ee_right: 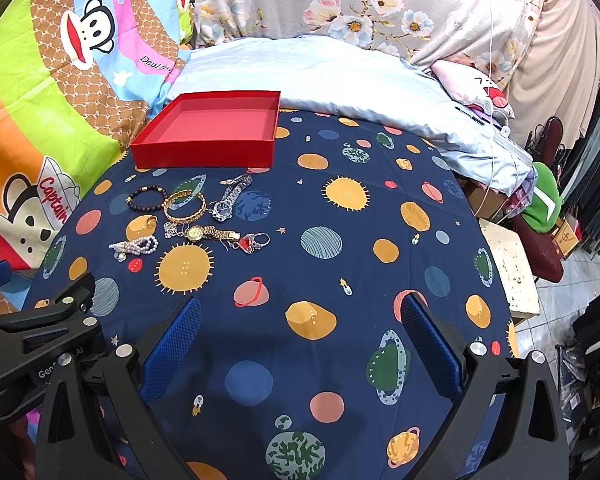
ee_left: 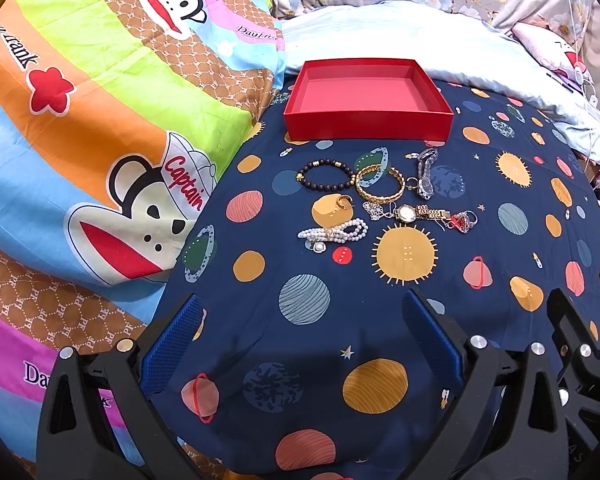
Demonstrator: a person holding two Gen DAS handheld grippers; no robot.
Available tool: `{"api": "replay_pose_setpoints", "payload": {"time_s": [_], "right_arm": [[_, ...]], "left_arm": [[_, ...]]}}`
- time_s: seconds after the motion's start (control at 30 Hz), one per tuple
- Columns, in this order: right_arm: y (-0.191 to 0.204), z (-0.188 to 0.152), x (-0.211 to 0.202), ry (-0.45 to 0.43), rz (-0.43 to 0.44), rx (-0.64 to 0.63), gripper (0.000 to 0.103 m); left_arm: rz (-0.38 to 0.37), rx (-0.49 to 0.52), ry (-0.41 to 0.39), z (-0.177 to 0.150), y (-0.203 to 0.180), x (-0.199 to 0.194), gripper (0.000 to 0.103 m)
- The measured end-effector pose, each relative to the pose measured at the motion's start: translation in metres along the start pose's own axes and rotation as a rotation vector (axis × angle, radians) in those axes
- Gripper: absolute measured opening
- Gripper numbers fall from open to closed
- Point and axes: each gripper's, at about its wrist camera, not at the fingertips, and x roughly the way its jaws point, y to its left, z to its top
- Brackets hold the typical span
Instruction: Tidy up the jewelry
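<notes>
Lying in a loose cluster on the navy planet-print sheet [ee_left: 380, 360], just in front of the red box [ee_left: 366, 100], the jewelry counts out as: one dark beaded bracelet [ee_left: 327, 176] with gold beads, one gold bangle [ee_left: 379, 184], two watches, one pearl strand, one small gold ring [ee_left: 343, 201], one silver filigree piece [ee_left: 374, 210], and a tangle of silver rings with a red stone [ee_left: 462, 220]. Silver watch [ee_left: 425, 174] lies rightmost in the back row; gold watch [ee_left: 420, 213] sits in front of it, strap stretched toward the tangle. Pearl strand [ee_left: 334, 234] is bunched up, nearest the camera, with a round pendant at its near edge. Bangle and beaded bracelet touch or nearly so. Box is shallow, open-topped, nothing inside. Left gripper [ee_left: 302, 344] hangs over the sheet well short of the cluster, blue pads spread wide, nothing between them. Right gripper [ee_right: 300, 344] likewise wide apart and unloaded, cluster off to its left. One cartoon-monkey quilt [ee_left: 80, 140] borders the sheet's left side; one pale blue pillow [ee_right: 340, 80] lies behind the box.
</notes>
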Motion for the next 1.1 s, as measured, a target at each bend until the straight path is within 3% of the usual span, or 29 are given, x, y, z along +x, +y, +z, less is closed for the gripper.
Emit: {"api": "replay_pose_setpoints", "payload": {"time_s": [0.9,1.1], "right_arm": [[0.003,0.006,0.019,0.024,0.011,-0.006,0.098],[0.003,0.014,0.029,0.044,0.048,-0.010,0.098]], "left_arm": [[0.014,0.008,0.027,0.013,-0.001,0.014,0.097],[-0.005,-0.013,0.034,0.020,0.001,0.023,0.097]]}}
